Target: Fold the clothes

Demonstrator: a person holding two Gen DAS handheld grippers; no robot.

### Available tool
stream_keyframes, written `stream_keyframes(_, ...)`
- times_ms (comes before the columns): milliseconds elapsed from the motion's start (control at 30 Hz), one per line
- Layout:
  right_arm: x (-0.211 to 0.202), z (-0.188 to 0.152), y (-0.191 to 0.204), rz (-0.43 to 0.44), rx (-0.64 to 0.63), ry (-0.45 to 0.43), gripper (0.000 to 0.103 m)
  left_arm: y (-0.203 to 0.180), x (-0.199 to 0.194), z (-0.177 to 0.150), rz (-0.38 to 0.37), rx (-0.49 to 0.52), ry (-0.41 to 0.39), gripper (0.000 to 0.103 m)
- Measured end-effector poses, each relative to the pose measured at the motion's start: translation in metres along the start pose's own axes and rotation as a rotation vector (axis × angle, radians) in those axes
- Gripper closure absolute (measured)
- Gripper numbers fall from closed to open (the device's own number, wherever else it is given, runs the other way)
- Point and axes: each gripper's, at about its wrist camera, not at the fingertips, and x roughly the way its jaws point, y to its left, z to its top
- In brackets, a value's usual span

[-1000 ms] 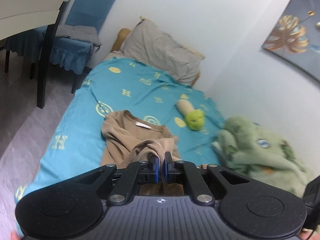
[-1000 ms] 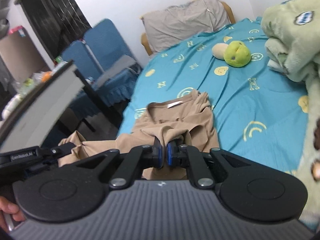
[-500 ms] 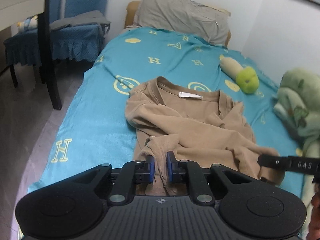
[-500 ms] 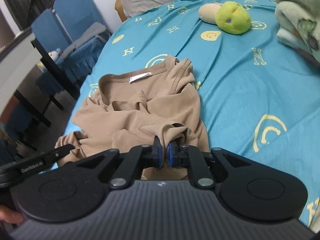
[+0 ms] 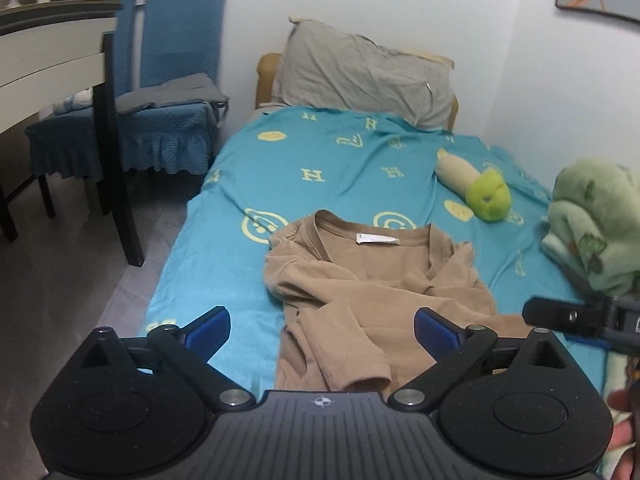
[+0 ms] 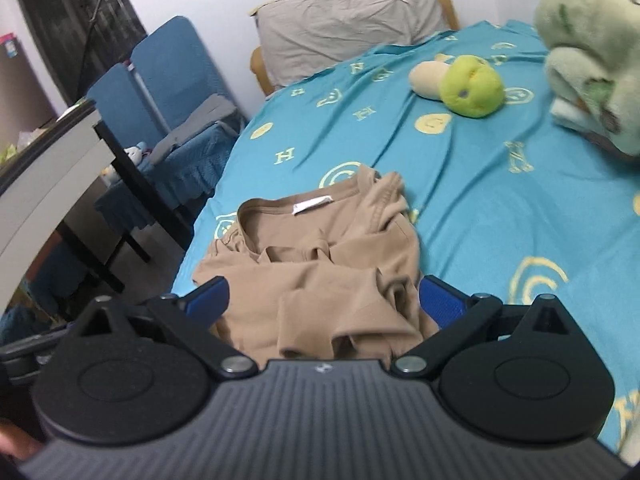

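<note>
A tan long-sleeved shirt (image 5: pixel 380 280) lies rumpled on the blue bed sheet (image 5: pixel 320 176), collar and white label toward the pillow. It also shows in the right wrist view (image 6: pixel 320 264). My left gripper (image 5: pixel 322 326) is open and empty, just above the shirt's near left part. My right gripper (image 6: pixel 322 300) is open and empty, over the shirt's near right part. The right gripper's finger (image 5: pixel 560 314) shows at the right edge of the left wrist view.
A grey pillow (image 5: pixel 360 76) lies at the head of the bed. A green and cream plush toy (image 5: pixel 480 188) and a folded green blanket (image 5: pixel 596 232) lie on the right. Blue chairs (image 5: pixel 168 92) and a table (image 5: pixel 52 52) stand left of the bed.
Both grippers were shut on shirt fabric and lowered it onto the bed. Now both have opened and let go, and the shirt lies loose on the sheet.
</note>
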Motion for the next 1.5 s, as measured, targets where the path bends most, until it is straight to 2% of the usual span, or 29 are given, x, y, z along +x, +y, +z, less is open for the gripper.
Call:
stream_keyframes(100,-0.020,-0.006,-0.001,0.011,0.046,-0.009,0.000,0.003,-0.020,-0.011,-0.035,-0.051,0.037,0.002)
stream_keyframes(333,-0.059,-0.034,-0.025,0.060,0.277,0.055,0.000,0.032,-0.038,-0.057,-0.305,-0.431,0.254,0.000)
stream_keyframes(400,-0.060,-0.042,-0.034,0.062,0.342,0.094,0.000,0.040,-0.027,-0.075,-0.363,-0.564,0.359,0.001)
stream_keyframes(433,-0.058,-0.046,-0.039,0.085,0.391,0.122,0.000,0.041,-0.021,-0.082,-0.372,-0.597,0.403,0.001)
stream_keyframes(533,-0.049,-0.063,-0.053,0.166,0.572,0.208,0.000,0.040,-0.005,-0.097,-0.356,-0.616,0.499,0.002)
stream_keyframes(633,-0.040,-0.081,-0.058,0.216,0.701,0.279,0.000,0.038,0.002,-0.105,-0.327,-0.625,0.530,0.005)
stream_keyframes(700,-0.033,-0.090,-0.057,0.222,0.738,0.310,0.000,0.037,0.008,-0.110,-0.301,-0.633,0.536,0.007)
stream_keyframes(767,-0.025,-0.098,-0.056,0.225,0.772,0.337,0.000,0.039,0.014,-0.112,-0.258,-0.651,0.522,0.014)
stream_keyframes(867,-0.013,-0.107,-0.059,0.197,0.815,0.355,0.002,0.044,0.017,-0.112,-0.234,-0.713,0.448,0.018)
stream_keyframes(900,-0.009,-0.109,-0.061,0.173,0.826,0.351,0.004,0.047,0.017,-0.110,-0.220,-0.726,0.423,0.024)
stream_keyframes(1033,-0.005,-0.108,-0.067,0.101,0.838,0.275,0.024,0.058,0.020,-0.114,-0.193,-0.803,0.375,0.038)
stream_keyframes(1067,-0.006,-0.107,-0.066,0.085,0.828,0.248,0.025,0.060,0.021,-0.115,-0.189,-0.814,0.365,0.041)
stream_keyframes(1167,-0.009,-0.105,-0.065,0.051,0.807,0.194,0.043,0.064,0.019,-0.119,-0.175,-0.837,0.339,0.057)
stream_keyframes(1233,-0.010,-0.104,-0.062,0.043,0.784,0.183,0.078,0.066,0.018,-0.119,-0.171,-0.846,0.320,0.074)
stream_keyframes(1267,-0.011,-0.103,-0.060,0.043,0.773,0.177,0.085,0.067,0.017,-0.119,-0.170,-0.849,0.310,0.076)
stream_keyframes(1300,-0.013,-0.102,-0.058,0.052,0.764,0.167,0.089,0.068,0.016,-0.120,-0.171,-0.856,0.298,0.084)
stream_keyframes(1333,-0.016,-0.101,-0.056,0.059,0.755,0.151,0.091,0.069,0.014,-0.120,-0.177,-0.863,0.285,0.088)
stream_keyframes(1500,-0.041,-0.084,-0.052,0.077,0.707,0.094,0.094,0.068,-0.010,-0.098,-0.235,-0.866,0.214,0.094)
